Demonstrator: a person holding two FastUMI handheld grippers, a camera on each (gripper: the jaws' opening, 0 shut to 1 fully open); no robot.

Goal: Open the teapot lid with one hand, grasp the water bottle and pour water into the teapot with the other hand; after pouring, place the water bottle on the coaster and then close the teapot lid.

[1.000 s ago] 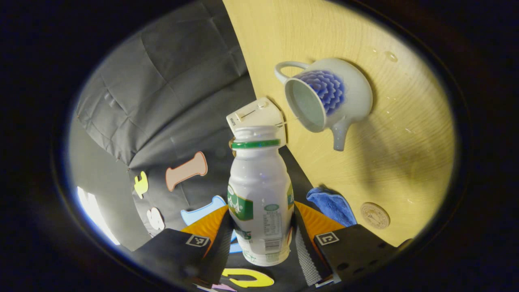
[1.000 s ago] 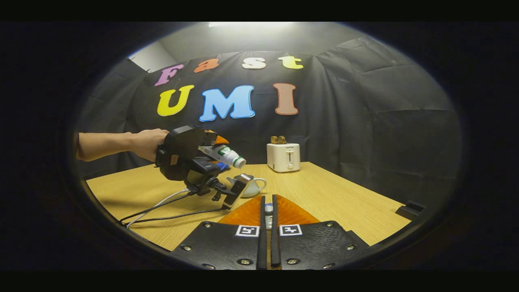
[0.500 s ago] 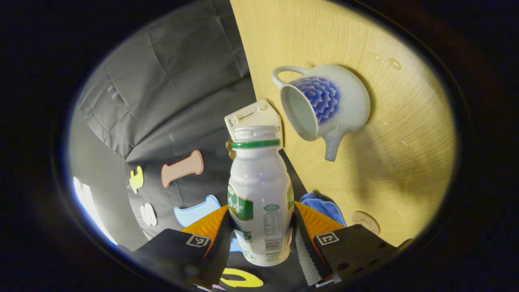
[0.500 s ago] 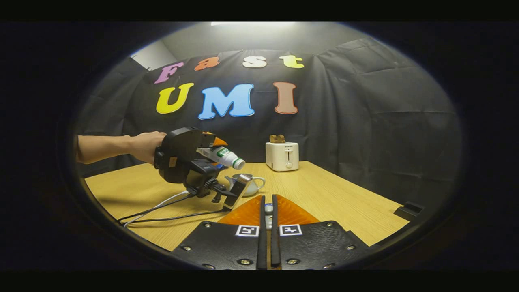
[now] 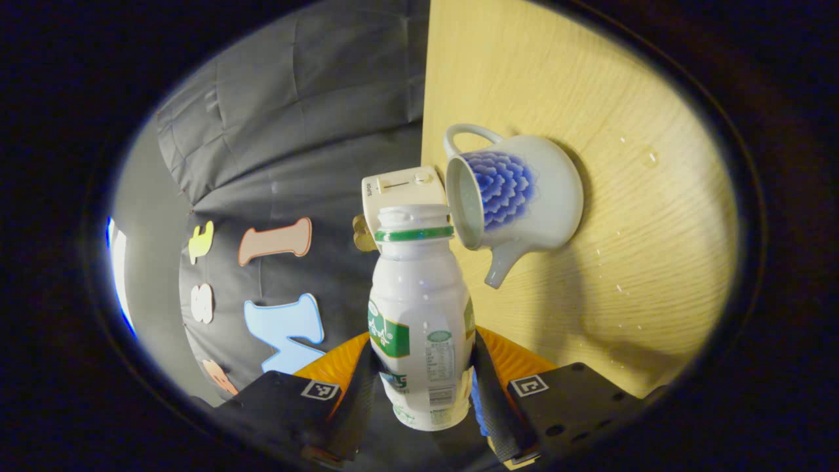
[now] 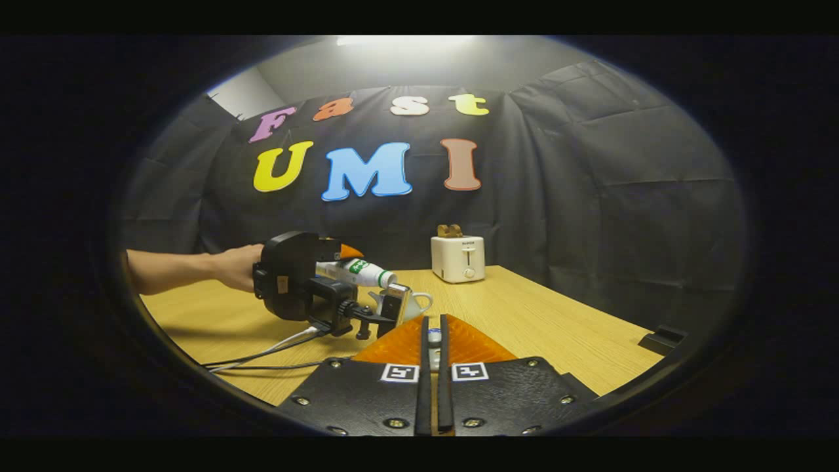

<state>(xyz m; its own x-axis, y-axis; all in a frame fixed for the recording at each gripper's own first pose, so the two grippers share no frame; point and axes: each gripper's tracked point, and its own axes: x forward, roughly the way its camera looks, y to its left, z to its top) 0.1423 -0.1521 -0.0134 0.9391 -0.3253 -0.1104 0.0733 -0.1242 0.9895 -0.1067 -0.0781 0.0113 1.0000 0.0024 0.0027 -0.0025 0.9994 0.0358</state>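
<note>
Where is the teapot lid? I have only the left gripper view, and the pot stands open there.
Observer: In the right gripper view, the right gripper is closed on a small pale piece, apparently the teapot lid, away from the teapot.
Operator: How is the water bottle tilted against the table?
Observer: The water bottle lies nearly level, its mouth just above the teapot.
Operator: Anything trailing from the left gripper?
Observer: Cables run from the left gripper down across the table.
</note>
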